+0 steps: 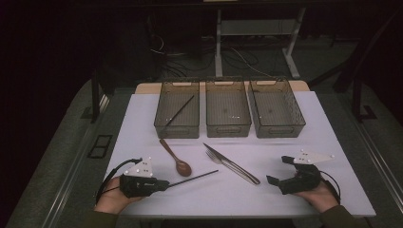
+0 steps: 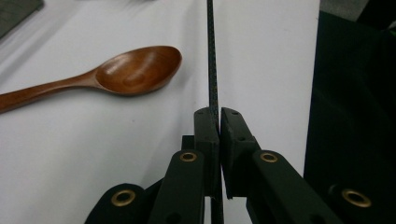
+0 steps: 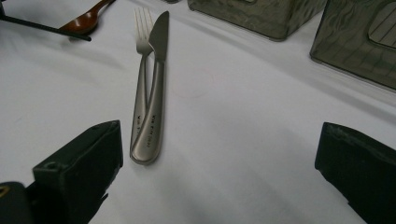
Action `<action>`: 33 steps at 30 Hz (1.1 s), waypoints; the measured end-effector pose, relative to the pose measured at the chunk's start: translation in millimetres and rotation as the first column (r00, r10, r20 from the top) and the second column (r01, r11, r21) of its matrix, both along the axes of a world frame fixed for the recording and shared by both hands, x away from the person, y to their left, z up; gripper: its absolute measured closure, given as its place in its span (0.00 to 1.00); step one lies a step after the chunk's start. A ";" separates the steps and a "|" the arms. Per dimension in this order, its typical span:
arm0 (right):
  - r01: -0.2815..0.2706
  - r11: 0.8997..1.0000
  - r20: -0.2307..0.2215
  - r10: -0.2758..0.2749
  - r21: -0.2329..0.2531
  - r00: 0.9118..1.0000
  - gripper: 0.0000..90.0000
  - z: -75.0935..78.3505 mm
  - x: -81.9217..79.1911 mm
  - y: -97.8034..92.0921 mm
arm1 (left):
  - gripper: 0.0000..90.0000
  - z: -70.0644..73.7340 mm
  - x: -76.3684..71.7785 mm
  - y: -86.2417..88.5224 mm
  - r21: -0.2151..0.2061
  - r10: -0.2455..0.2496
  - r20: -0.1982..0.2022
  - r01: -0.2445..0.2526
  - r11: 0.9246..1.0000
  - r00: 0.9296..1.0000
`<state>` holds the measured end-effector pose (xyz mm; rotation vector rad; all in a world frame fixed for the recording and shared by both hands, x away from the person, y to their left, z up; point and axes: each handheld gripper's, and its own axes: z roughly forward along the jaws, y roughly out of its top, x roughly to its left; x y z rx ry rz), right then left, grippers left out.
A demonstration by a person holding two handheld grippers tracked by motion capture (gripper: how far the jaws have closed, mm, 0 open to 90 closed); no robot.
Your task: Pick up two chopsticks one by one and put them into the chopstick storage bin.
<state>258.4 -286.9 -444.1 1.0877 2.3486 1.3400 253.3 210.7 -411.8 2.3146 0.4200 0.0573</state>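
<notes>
Spoon [image 2: 126,72]: wood, reddish-brown, glossy varnish, smooth. Chopstick [image 2: 212,65]: black, fine woven texture, slight sheen. Knife [image 3: 156,88], fork [image 3: 141,79]: brushed metal, satin grey. Table cover [image 1: 266,190]: white, matt, smooth, looks like cloth. Three bins [image 1: 228,124]: smoky translucent plastic, ribbed walls. Left gripper [image 2: 219,122]: matt black plastic, brass-coloured rivets.

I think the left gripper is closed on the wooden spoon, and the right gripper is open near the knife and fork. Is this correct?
One thing is wrong. The left gripper is closed on a thin black chopstick, not on the wooden spoon, which lies free on the table beside it; the left gripper view shows this. The right gripper is indeed open near the knife and fork.
</notes>
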 end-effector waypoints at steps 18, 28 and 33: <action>0.007 1.000 0.007 -0.007 0.013 1.000 0.01 2.0 -1.1 -2.6 | 0.95 13.8 3.4 -8.7 -0.047 0.094 0.011 -0.093 0.995 0.996; 0.009 1.000 0.008 -0.009 0.015 1.000 0.01 2.3 -1.4 -2.8 | 0.95 23.4 9.5 -11.9 -0.048 0.155 0.035 -0.153 0.987 0.987; 0.009 1.000 0.009 -0.009 0.015 1.000 0.01 2.3 -1.4 -2.8 | 0.95 29.9 14.3 -13.9 -0.058 0.202 0.046 -0.199 0.978 0.978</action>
